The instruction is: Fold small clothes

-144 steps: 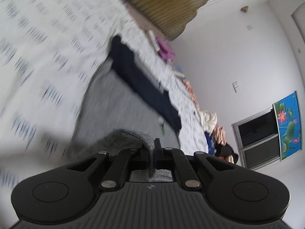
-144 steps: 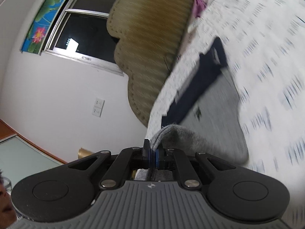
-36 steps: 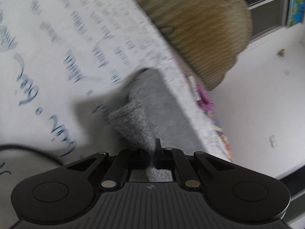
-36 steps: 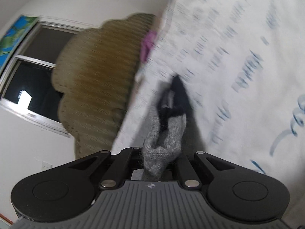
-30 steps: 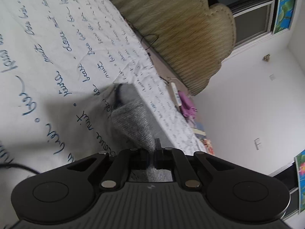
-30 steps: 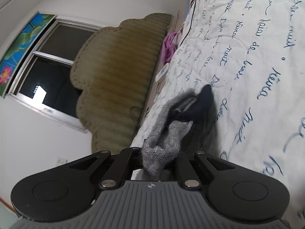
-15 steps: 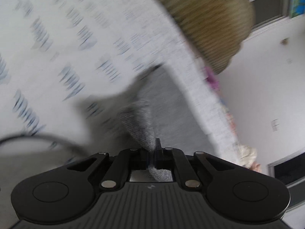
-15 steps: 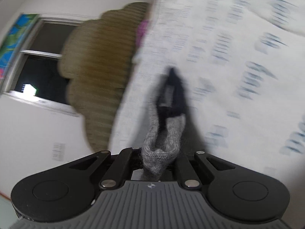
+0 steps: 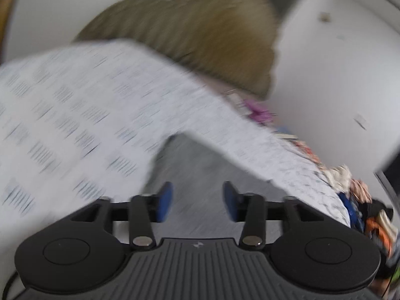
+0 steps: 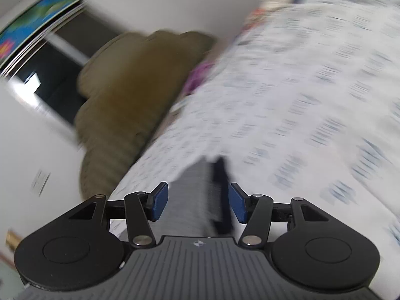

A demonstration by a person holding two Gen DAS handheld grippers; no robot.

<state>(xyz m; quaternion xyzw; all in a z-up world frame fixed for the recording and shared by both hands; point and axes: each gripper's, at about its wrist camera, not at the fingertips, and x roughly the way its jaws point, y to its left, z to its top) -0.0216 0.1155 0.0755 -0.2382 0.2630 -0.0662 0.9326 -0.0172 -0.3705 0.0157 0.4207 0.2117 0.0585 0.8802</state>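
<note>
Both views are motion-blurred. The grey knitted garment with a dark navy band (image 10: 200,200) lies flat on the white quilted bedspread printed with blue script (image 9: 75,115), near its edge by the tan scalloped upholstered headboard (image 9: 200,32); its near end is cut off behind each tool body. The script on the bedspread cannot be read here. The left gripper (image 9: 197,201) has just been opening: its blue pads stand apart above the grey cloth and clear of it. The right gripper (image 10: 197,202) has likewise just been opening, the garment showing between its pads but unpressed. A purple item (image 10: 197,77) at the bedspread's far edge and a heap of mixed clothes (image 9: 370,215) at its corner are too blurred to identify.
</note>
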